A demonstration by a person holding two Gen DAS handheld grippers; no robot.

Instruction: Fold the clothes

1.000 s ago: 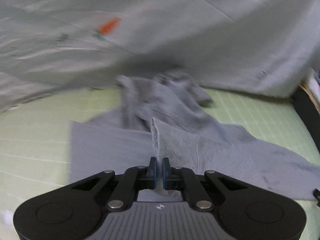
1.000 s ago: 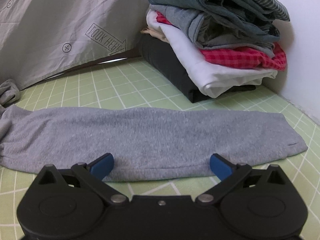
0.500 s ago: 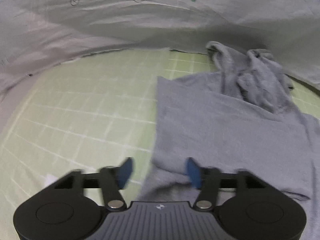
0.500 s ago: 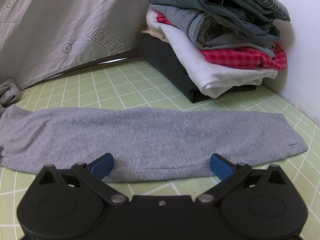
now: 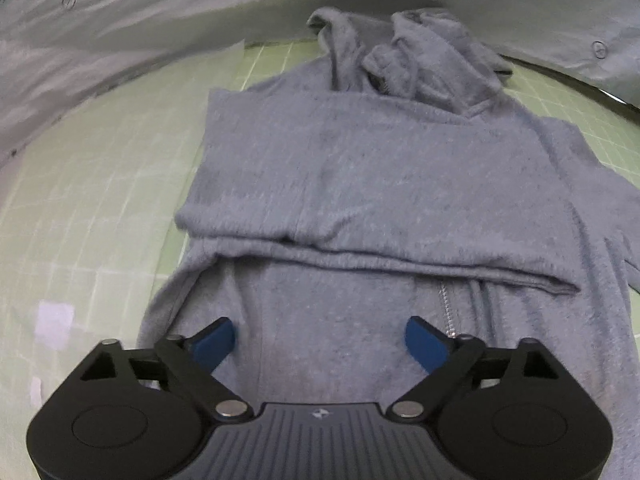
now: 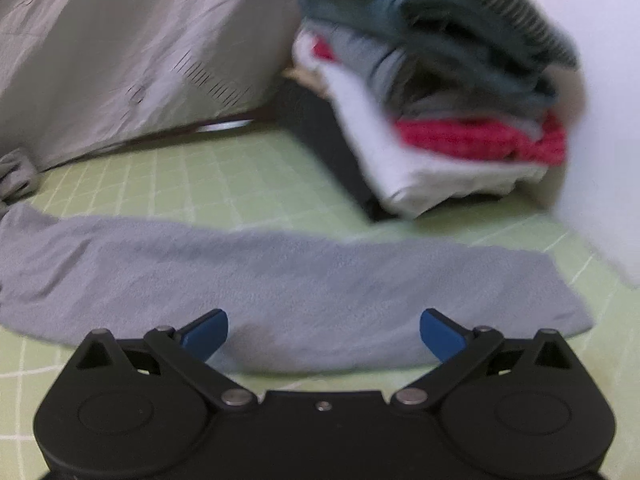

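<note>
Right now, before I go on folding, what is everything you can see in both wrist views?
hoodie: one, grey, flat on the mat, one sleeve folded across its front, zip showing, hood bunched at the far end
sleeve: one, grey, stretched out on the mat in front of the right gripper
mat: one, light green with a white grid, under everything
sheet: one, pale grey with small prints, draped behind the mat
pile of folded clothes: one, mixed colours, far right by the white wall
left gripper: one, black with blue pads, just opened, over the hoodie's lower front
right gripper: one, black with blue pads, open
</note>
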